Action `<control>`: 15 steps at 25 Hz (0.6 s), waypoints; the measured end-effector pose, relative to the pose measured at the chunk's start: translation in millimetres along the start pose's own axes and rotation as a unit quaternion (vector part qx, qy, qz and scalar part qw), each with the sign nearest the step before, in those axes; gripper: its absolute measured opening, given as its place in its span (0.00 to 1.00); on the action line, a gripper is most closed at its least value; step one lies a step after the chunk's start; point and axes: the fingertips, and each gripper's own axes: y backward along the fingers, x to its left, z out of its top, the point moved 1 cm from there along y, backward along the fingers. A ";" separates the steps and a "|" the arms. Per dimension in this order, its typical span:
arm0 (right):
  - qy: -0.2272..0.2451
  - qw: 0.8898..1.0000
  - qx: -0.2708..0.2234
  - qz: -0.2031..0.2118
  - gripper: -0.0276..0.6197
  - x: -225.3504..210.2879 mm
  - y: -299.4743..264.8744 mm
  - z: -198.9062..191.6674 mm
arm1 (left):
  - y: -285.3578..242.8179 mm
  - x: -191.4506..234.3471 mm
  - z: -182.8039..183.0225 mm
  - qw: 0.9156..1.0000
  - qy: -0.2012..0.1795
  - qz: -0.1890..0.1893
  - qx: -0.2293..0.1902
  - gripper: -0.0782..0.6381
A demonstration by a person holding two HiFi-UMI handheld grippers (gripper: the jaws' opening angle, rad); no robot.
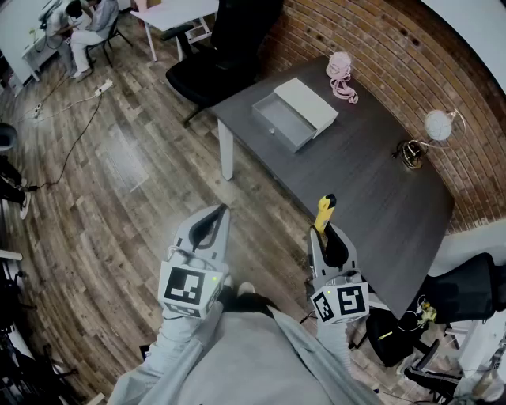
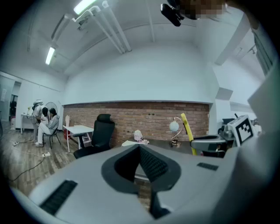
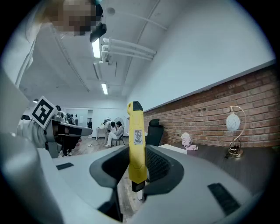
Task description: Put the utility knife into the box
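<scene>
A yellow utility knife (image 1: 325, 211) stands upright between the jaws of my right gripper (image 1: 326, 232), above the near edge of the dark grey table (image 1: 379, 198). In the right gripper view the knife (image 3: 136, 144) is pinched between the pads of the right gripper (image 3: 138, 162), its black tip pointing up. The open grey-and-white box (image 1: 294, 112) lies on the table's far end, well ahead of both grippers. My left gripper (image 1: 215, 217) hovers over the wood floor left of the table; its jaws meet with nothing between them (image 2: 142, 154). The knife (image 2: 187, 127) also shows in the left gripper view.
A pink bundle (image 1: 341, 76) and a small globe lamp (image 1: 432, 129) sit on the table by the brick wall. A black office chair (image 1: 225, 47) stands behind the table. A white desk (image 1: 175, 16) and seated people (image 1: 83, 28) are far off. Cables (image 1: 75, 119) cross the floor.
</scene>
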 end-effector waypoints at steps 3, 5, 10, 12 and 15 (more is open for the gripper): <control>-0.002 1.000 -0.003 0.000 0.24 -3.3 9.7 0.5 | 5.0 -4.4 -1.4 1.000 0.002 0.005 0.004 0.13; -0.005 1.000 -0.007 0.000 0.24 -6.2 15.7 0.7 | 8.1 -7.2 -1.6 1.000 0.004 0.008 0.004 0.13; -0.001 1.000 -0.014 0.008 0.24 -14.1 27.8 -2.4 | 13.4 -15.5 -6.9 1.000 0.010 0.025 0.004 0.13; 0.003 1.000 -0.014 0.012 0.24 -15.8 28.8 -3.5 | 12.6 -20.0 -7.3 1.000 0.009 0.025 0.000 0.13; 0.005 1.000 -0.010 0.018 0.24 -19.1 24.6 -6.0 | 7.7 -20.4 -3.5 1.000 0.008 0.029 -0.007 0.13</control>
